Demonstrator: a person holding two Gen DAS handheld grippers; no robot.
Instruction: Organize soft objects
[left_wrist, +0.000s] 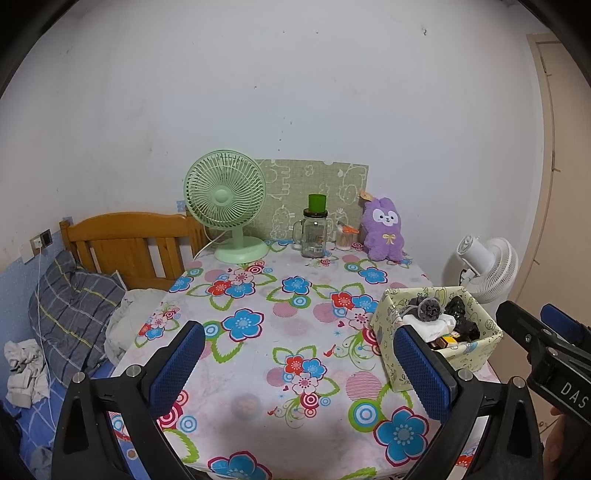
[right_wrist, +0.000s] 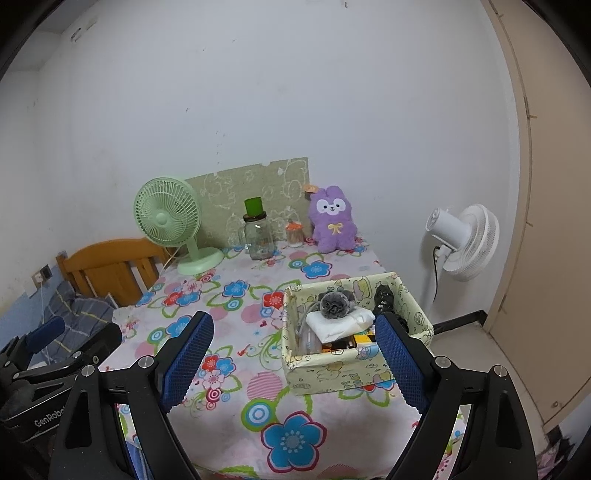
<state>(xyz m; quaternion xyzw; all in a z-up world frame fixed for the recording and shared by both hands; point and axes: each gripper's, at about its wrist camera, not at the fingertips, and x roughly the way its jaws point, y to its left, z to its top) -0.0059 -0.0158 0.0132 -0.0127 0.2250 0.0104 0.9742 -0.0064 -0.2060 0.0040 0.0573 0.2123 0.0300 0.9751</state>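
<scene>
Both grippers hang above the near edge of the desk (left_wrist: 295, 332), which wears a white cloth printed with blue, red and pink flowers. The left gripper (left_wrist: 299, 369) has its blue-padded fingers spread wide with nothing between them, only the cloth below; the right gripper (right_wrist: 293, 363) is spread just as wide and is likewise empty, its right finger (right_wrist: 400, 365) overlapping the near right corner of the box in that view. The pale green patterned box (right_wrist: 332, 373) sits on the right side of the desk, near the front edge, and holds the soft things — a grey fluffy pompom (right_wrist: 334, 303) resting on a folded white cloth (right_wrist: 338, 321), with black crumpled items (right_wrist: 384, 297) at the right end and a yellow-and-black packet (right_wrist: 360, 338) lower down. At the back of the desk, against the wall, a purple plush toy (left_wrist: 382, 230) with a white face and yellow bow sits upright, well apart from the box. To its left stand a small jar of cotton swabs (left_wrist: 344, 238), a glass mug jar (left_wrist: 314, 232) with a green cup on top, and a green desk fan (left_wrist: 227, 206), all before a green patterned board (left_wrist: 314, 184). A white standing fan (right_wrist: 463, 240) is on the floor beyond the desk's right side. On the left lies a bed with a wooden headboard (left_wrist: 125, 240) and a grey plaid pillow (left_wrist: 74, 310).
</scene>
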